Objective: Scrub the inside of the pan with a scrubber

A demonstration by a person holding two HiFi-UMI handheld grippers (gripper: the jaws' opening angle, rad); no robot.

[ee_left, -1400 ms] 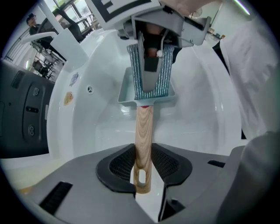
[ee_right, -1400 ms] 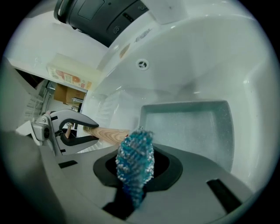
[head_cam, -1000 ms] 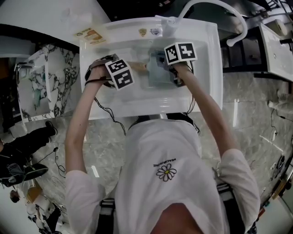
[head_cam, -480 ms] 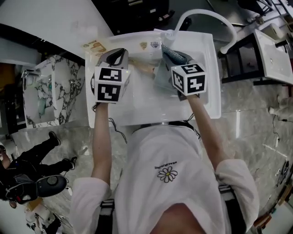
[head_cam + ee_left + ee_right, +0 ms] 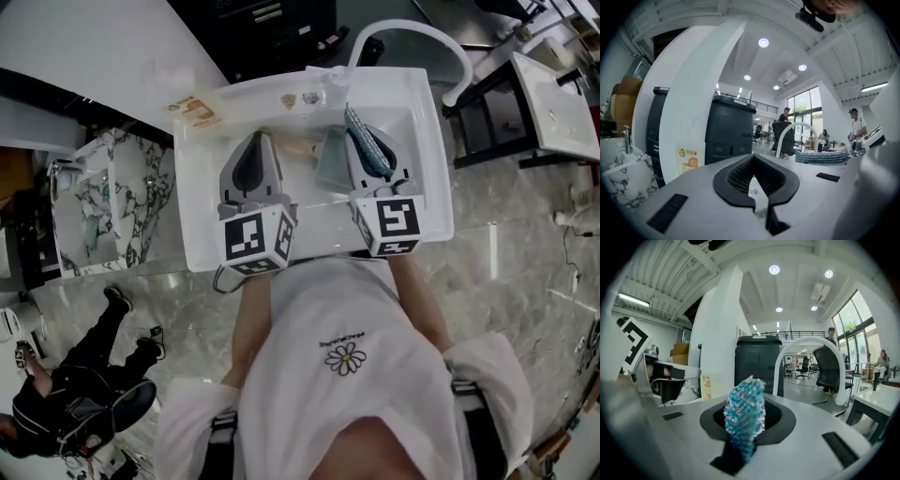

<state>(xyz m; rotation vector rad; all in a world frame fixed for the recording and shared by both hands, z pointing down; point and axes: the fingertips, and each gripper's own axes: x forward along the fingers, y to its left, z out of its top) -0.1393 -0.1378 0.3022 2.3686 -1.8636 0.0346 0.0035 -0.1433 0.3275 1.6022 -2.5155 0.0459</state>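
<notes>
Right gripper [image 5: 746,401] was pinching the blue mesh scrubber [image 5: 744,416]: soft, light, squashy, so a mid-body grip looked adequate. Left gripper [image 5: 753,160] had its jaws pressed together, empty. Pan [image 5: 330,161] lay in the sink [image 5: 431,141], at 12 o'clock from both grippers. Probably rigid and wet-slick, so grab it by the handle [image 5: 302,146].

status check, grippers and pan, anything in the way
Left gripper shut, empty. Right gripper shut on scrubber, off the pan. Pan in sink, nothing seen blocking it.
</notes>
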